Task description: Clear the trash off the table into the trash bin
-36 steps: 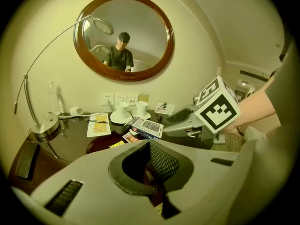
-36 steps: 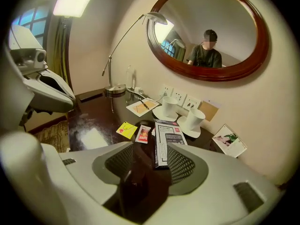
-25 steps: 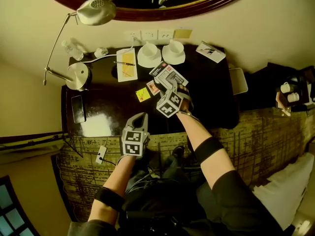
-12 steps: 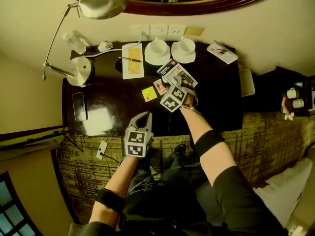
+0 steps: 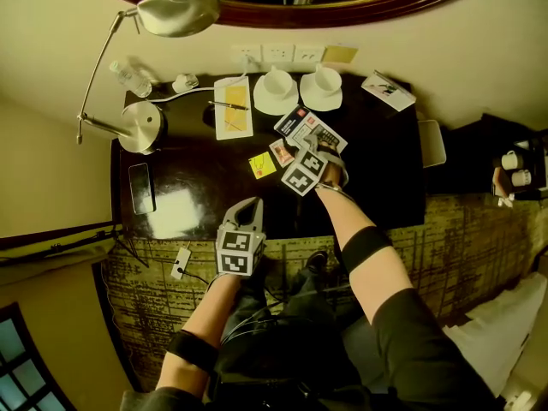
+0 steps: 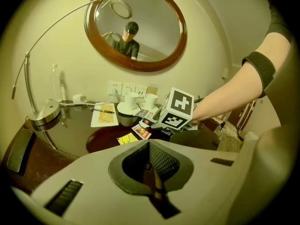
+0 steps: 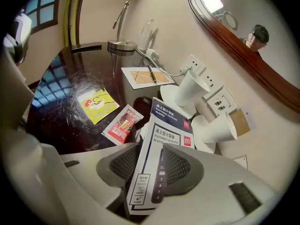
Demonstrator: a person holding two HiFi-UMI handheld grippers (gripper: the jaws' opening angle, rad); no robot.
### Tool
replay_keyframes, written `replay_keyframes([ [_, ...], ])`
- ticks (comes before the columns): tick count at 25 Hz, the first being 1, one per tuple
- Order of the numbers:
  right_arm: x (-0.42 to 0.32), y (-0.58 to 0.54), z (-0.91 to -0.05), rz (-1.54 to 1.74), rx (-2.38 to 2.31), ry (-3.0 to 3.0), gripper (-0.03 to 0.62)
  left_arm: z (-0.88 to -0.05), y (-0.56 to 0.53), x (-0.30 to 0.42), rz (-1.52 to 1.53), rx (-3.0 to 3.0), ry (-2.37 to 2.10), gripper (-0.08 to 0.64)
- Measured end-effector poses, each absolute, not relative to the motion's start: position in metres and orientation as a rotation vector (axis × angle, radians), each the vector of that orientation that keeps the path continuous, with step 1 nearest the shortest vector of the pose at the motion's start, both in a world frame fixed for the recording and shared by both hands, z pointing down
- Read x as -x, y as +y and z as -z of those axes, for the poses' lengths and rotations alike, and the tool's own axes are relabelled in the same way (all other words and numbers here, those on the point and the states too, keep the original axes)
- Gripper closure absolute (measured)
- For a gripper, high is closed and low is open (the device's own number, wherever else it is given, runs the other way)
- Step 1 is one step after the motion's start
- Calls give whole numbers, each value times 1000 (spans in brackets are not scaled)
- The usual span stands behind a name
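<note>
At the middle of the dark table [image 5: 377, 169], the right gripper [image 5: 313, 148] fingers have just been closing and now clamp the white-and-blue calculator box [image 7: 159, 139], which lies tilted near the two saucers [image 5: 276, 101]. Red sachet [image 5: 280, 151] and yellow sachet [image 5: 262, 164] lie flat just left of it. Left gripper [image 5: 246, 210] hangs over the near table edge, fingers together, nothing between.

Your dark table [image 5: 377, 178] carried a lamp base [image 5: 139, 127] and a phone [image 5: 140, 188] at its left, a notepad [image 5: 232, 110], two saucers [image 5: 264, 104] [image 5: 312, 104] with cups and a card [image 5: 388, 90] along the wall, and a yellow packet [image 5: 262, 164], a red packet [image 5: 281, 151] and a calculator box [image 5: 306, 130] near the middle.
</note>
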State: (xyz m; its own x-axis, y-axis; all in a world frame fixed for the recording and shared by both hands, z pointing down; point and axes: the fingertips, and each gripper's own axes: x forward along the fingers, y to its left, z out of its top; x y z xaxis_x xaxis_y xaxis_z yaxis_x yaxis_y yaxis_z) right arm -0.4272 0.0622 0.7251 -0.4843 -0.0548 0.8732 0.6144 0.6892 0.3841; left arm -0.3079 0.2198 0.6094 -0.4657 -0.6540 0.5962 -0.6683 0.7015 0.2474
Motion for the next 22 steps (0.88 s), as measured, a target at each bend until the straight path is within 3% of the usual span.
replay_keyframes([
  [16,424,54,-673,868,397,-2029,541,-601,201,294,-18,-1036,-2220,557],
  [22,412,49,-645,834,384,-2070,548,-589,195,296,-28,-1046,-2251,557],
])
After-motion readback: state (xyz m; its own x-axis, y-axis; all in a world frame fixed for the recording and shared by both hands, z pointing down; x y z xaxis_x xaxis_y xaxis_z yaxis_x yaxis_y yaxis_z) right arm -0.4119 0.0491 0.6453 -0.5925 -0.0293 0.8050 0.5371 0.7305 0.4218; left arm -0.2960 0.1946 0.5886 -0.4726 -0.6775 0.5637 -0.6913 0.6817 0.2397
